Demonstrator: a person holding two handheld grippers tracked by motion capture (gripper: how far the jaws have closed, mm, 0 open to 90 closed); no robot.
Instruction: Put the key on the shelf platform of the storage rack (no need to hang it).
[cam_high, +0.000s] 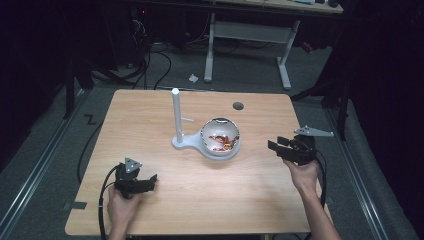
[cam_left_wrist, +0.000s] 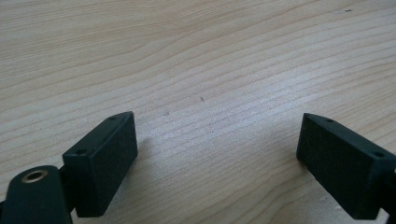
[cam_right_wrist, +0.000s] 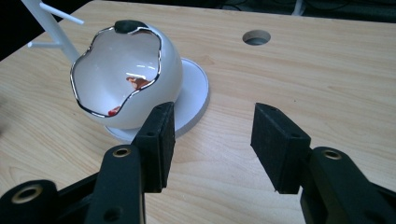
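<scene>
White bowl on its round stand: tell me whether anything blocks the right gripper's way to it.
Nothing visible does. Bare table lies between the open right gripper and the white bowl; the white post stands on the bowl's far side.

Left gripper – jaws wide apart, empty – over bare wooden table.

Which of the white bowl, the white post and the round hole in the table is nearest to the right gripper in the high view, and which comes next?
From the right gripper:
1. White bowl, just to its left on the round base.
2. Round hole, farther back on the table.
3. White post, beyond the bowl, farthest left.
</scene>
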